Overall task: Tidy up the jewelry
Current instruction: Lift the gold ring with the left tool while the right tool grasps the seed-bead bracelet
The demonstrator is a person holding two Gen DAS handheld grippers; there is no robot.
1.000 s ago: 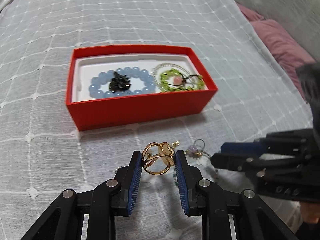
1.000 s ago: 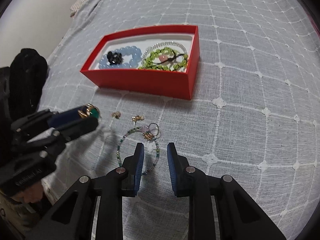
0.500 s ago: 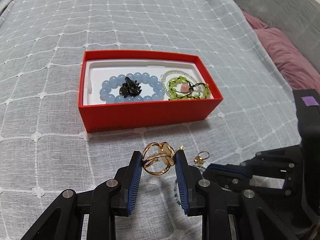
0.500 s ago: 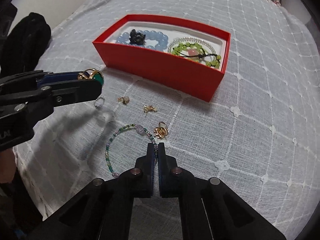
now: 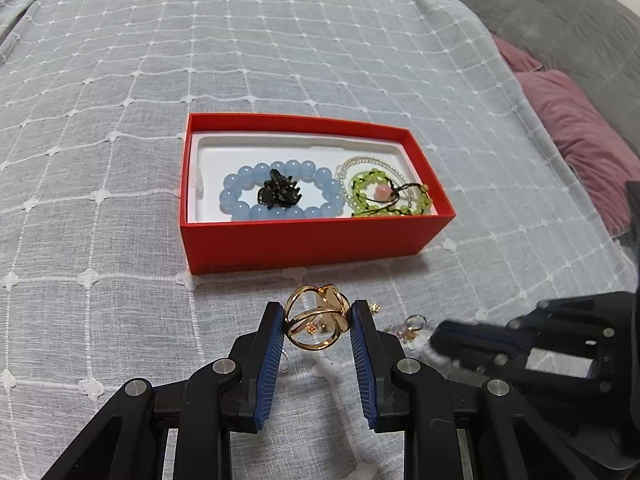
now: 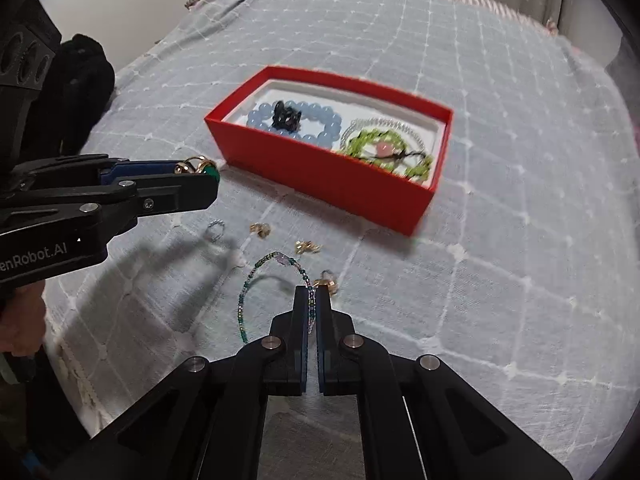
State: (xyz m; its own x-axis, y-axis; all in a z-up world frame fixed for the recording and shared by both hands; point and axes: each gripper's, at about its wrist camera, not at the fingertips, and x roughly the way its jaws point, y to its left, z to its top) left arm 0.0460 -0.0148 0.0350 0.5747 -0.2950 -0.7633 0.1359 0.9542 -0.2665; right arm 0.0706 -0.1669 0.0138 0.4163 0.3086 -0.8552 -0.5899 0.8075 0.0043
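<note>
My left gripper (image 5: 318, 320) is shut on a gold interlocked ring (image 5: 316, 322), held above the cloth in front of the red box (image 5: 304, 246). The box holds a blue bead bracelet (image 5: 280, 194), a dark piece (image 5: 279, 193) and a green bead bracelet (image 5: 386, 194). My right gripper (image 6: 312, 292) is shut on a thin green beaded bracelet (image 6: 244, 304) that lies on the cloth. In the right wrist view the left gripper (image 6: 200, 180) shows at the left with the ring (image 6: 194, 164), and the red box (image 6: 320, 178) is ahead.
Small loose pieces lie on the grey checked bedspread: a silver ring (image 6: 215, 230), gold earrings (image 6: 260, 229) (image 6: 307, 246) and a gold charm (image 6: 326, 282). A pink pillow (image 5: 580, 140) and grey blanket lie at the right. A black object (image 6: 76, 80) sits at the left.
My right gripper closed on the thin beaded bracelet. Both grippers rose and drew back a little from the box; the left still grips the gold ring.
</note>
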